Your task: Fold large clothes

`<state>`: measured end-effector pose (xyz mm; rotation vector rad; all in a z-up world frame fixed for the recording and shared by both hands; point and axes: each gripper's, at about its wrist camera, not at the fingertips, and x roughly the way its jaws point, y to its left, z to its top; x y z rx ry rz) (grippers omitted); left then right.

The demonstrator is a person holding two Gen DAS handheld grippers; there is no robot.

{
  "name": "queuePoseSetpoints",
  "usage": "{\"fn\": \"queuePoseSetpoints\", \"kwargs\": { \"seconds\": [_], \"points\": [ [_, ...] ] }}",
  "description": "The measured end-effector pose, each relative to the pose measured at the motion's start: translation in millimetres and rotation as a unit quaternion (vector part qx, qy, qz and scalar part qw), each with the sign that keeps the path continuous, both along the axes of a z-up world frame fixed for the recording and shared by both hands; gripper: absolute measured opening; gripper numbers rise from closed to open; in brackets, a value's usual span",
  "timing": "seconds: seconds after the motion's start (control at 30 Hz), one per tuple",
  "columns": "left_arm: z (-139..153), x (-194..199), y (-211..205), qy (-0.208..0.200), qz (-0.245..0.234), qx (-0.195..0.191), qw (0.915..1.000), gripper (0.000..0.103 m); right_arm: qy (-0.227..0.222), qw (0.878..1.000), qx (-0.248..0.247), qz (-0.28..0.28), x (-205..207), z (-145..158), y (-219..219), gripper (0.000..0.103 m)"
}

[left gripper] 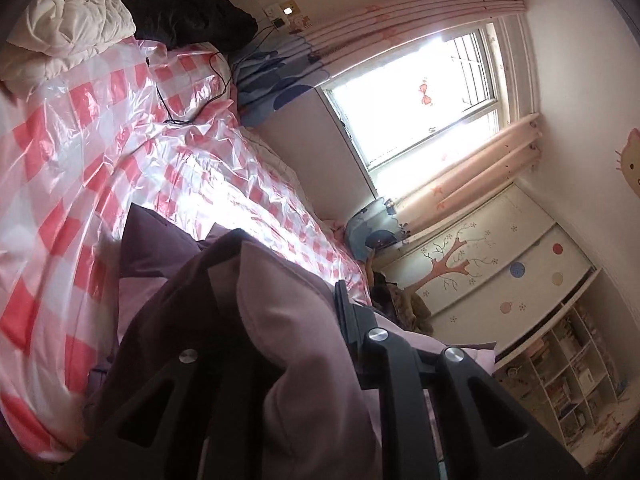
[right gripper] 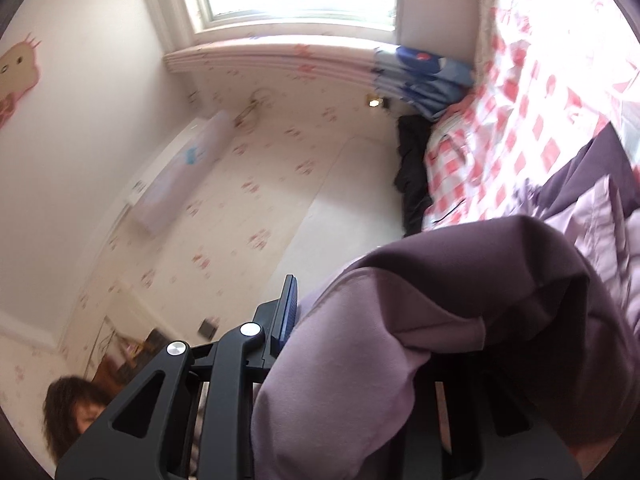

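A large garment, dark purple outside with a lilac lining, hangs bunched between the fingers of my left gripper, which is shut on it. The rest of it trails down onto the bed's pink-and-white checked plastic sheet. In the right wrist view the same purple garment bulges over my right gripper, also shut on a fold of it. Only that gripper's blue-padded left finger shows; cloth hides the other. Both grippers are lifted above the bed.
A white quilt and a black heap of clothes lie at the bed's head, with a black cable across the sheet. Window, curtains, a painted wardrobe and bookshelf line the far side. A person's head shows low left.
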<state>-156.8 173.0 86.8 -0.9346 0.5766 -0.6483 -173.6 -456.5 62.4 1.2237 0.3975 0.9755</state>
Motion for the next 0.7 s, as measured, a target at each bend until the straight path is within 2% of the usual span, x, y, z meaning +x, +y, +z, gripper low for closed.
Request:
{"fn": "queuePoseSetpoints", "kwargs": {
  "seconds": [0.13, 0.3, 0.47, 0.53, 0.6, 0.7],
  "points": [
    [-20, 45, -7, 0.024, 0.019, 0.008, 0.9995, 0.014, 0.051, 0.998, -0.013, -0.023, 51, -19, -4, 0.025],
    [-64, 101, -16, 0.068, 0.043, 0.019, 0.9966, 0.014, 0.125, 0.99, -0.033, -0.05, 110, -65, -6, 0.025],
    [-111, 139, -24, 0.111, 0.07, 0.036, 0.9907, 0.014, 0.182, 0.98, -0.051, -0.064, 147, -113, -3, 0.025],
    [-126, 147, -26, 0.123, 0.074, 0.044, 0.9887, 0.014, 0.194, 0.977, -0.051, -0.064, 156, -124, -2, 0.025],
    [-131, 151, -26, 0.133, 0.074, 0.044, 0.9874, 0.014, 0.203, 0.976, -0.052, -0.062, 162, -129, -2, 0.025],
    [-125, 159, -30, 0.135, 0.071, 0.069, 0.9859, 0.015, 0.212, 0.974, -0.059, -0.058, 166, -135, -5, 0.025]
  ]
}}
